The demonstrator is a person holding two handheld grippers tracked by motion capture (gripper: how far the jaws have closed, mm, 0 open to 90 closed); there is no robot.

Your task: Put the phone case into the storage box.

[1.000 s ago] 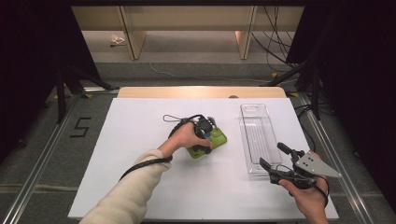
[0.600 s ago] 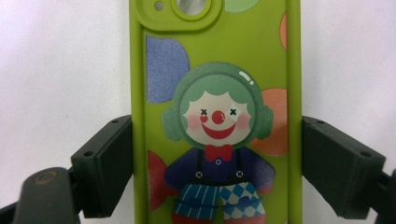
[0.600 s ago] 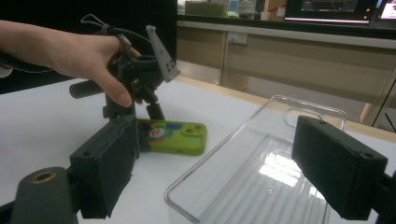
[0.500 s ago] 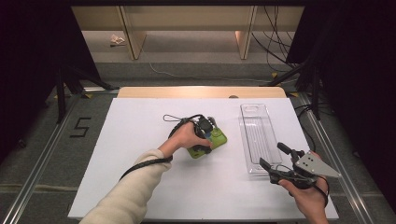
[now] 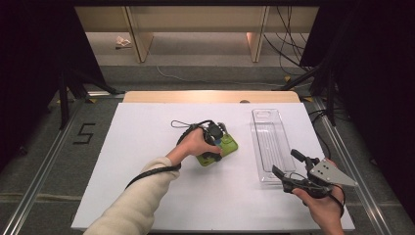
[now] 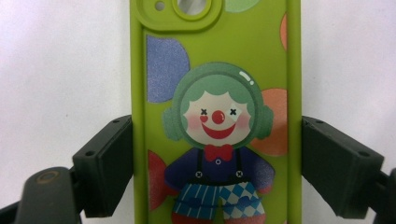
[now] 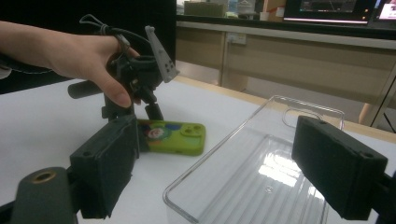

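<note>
Sitting flat on the white tabletop (image 5: 147, 196), near its middle, is the green phone case (image 5: 226, 147) with a clown picture on its back. The left gripper (image 5: 211, 144) is right over it, pointing down. In the left gripper view, the case (image 6: 215, 112) runs straight up between the two black jaws, so its long way goes the same way the gripper points. The jaws stand apart, one at each long side. The left one looks like it is touching the edge and the right one has a small gap, so the case is not squeezed yet. The left gripper is much nearer to the case than the other one, and I think it only has to close to grab the case. The right gripper (image 5: 289, 172) waits by the near right corner of the tabletop, with its jaws wide apart and nothing in them. It sits at the near end of the clear plastic tray (image 5: 268, 142), which lies to the right of the case.
</note>
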